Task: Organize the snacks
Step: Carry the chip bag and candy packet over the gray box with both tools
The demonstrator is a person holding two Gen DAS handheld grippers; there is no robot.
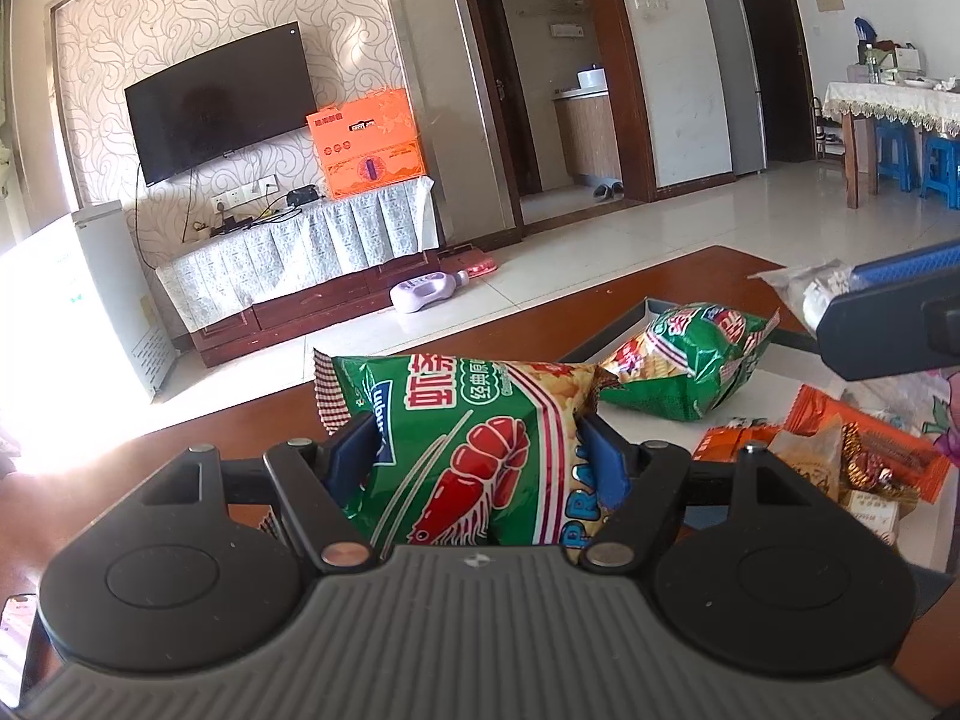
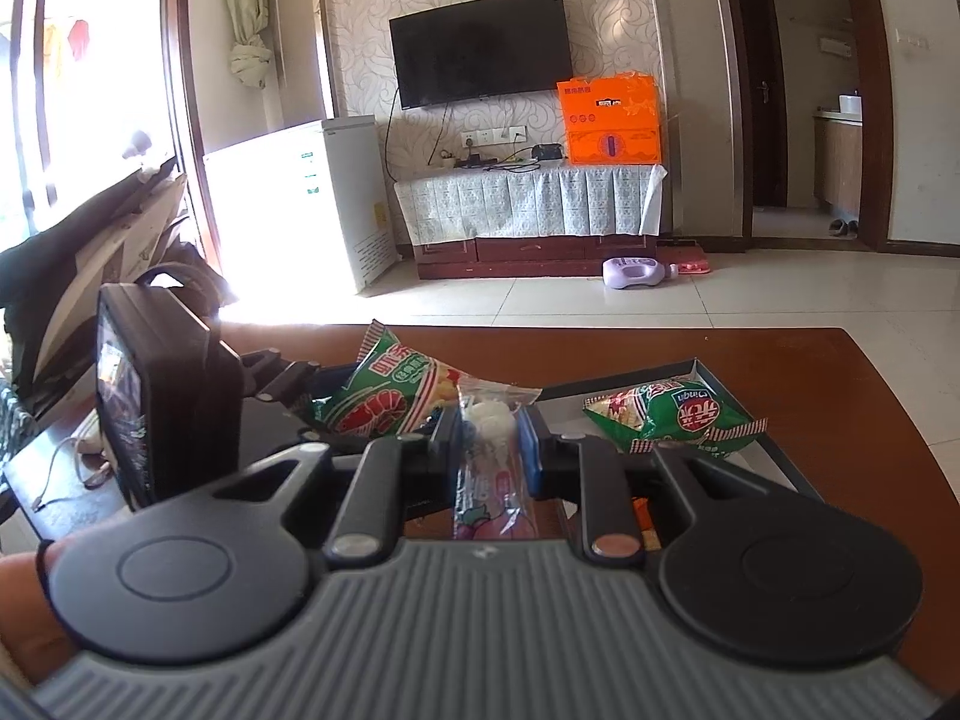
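Nearest, a green, puffy foil bag of prawn crackers [image 1: 474, 450] is clamped between the blue pads of the left claw [image 1: 477, 444] and held above the reddish-brown wooden bench [image 1: 690, 282]. A clear plastic packet of white sweets [image 2: 489, 450] is pinched in the narrowly closed right claw [image 2: 489, 438]. Farther off, a second green bag [image 2: 672, 414] lies in the shallow dark-rimmed tray [image 2: 774, 462]; the held bag is best lowered beside it, and released only once its base is judged to be supported.
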